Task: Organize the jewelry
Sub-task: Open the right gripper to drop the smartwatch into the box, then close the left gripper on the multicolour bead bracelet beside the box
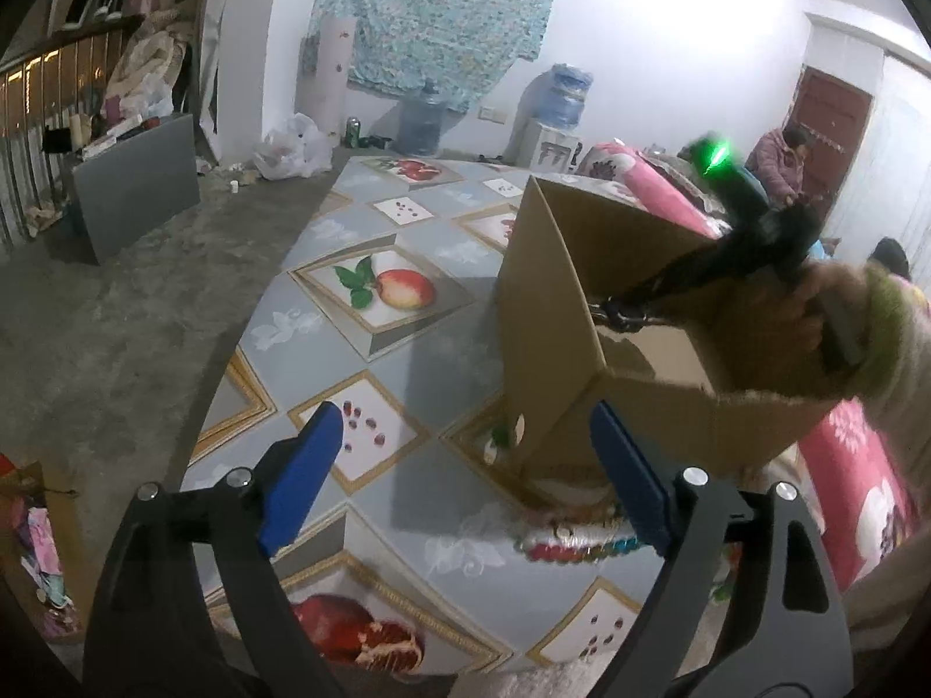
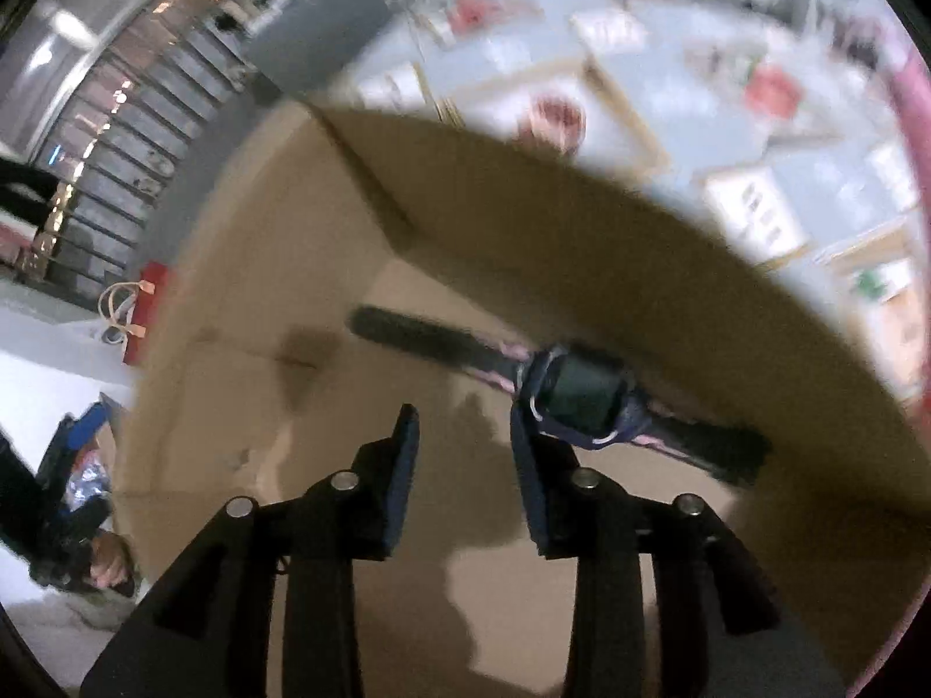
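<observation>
From my left cam I've got the left hand-held gripper hanging over the tabletop, blue fingers spread wide with nothing between them. Right in front sits the box, open cardboard, standing on the fruit-print cloth, its near corner poking in between my left fingers. Tucked against the foot of the box, just beside my right-side finger, there's a bunch of bracelets, colourful beads in red, green and gold, a bit blurry so I can't count them. The right hand-held gripper reaches down into the box from the right side, with a green light glowing on its top, and the hand holding it is wrapped in a fuzzy sleeve. Switching to the right cam: the right hand-held gripper is inside the box, fingers parted and gripping nothing. The watch, dark square face with a dark strap, lies on the box floor, stretched out flat, and its face sits right at the tip of my right-side finger; touching or just shy of it, I can't tell. That view is pretty smeared past the box rim, only the tabletop pattern is readable.
</observation>
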A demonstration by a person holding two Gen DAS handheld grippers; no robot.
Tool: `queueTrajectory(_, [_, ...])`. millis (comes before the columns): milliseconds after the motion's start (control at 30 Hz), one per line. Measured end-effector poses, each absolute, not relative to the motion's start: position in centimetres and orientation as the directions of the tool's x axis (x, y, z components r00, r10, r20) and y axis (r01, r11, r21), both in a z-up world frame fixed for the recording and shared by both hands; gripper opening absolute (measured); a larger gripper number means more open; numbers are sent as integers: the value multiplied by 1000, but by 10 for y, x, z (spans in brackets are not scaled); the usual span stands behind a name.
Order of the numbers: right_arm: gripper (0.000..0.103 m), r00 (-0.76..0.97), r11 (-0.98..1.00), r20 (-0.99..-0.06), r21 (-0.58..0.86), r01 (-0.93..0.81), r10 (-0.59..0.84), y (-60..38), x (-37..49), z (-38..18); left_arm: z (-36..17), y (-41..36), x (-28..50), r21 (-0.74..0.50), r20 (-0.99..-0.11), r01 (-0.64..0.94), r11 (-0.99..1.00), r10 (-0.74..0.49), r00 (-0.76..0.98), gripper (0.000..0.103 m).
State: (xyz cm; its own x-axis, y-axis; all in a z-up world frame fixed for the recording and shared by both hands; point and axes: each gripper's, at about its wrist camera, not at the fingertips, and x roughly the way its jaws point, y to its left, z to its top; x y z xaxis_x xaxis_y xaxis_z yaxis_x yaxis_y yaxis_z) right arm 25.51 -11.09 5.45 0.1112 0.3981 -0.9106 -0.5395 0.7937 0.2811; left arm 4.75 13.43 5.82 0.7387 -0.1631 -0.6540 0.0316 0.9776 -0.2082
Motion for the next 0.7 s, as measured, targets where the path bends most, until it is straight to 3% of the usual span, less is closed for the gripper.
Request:
queueTrajectory(167, [33,399,775,-776,175,-608,488,-165,183,150,43,122,36,-181,-689,40,983,-156,708,84])
queueTrajectory(300, [33,507,756,-644,176,-631,573,-208,120,178,25,109,35,-180,-727,27,983,-152,670,84])
queueTrajectory(400, [33,481,736,-615,258,-626,625,-220,85,155,12,99,37,-167,-746,26,986,-144,650,84])
queueTrajectory(467, [33,445,738,-625,341,-583,641,-221,67,121,9,94,37,-159,-745,34,987,-142,652,78])
queueTrajectory(567, [33,363,734,-651,489,-471,667,-210,68,57,4,88,39,-148,-758,57,987,-151,635,61])
queueTrajectory(700, [31,358,776,-697,483,-406,621,-183,66,14,0,83,42,-148,-771,89,985,-171,614,42])
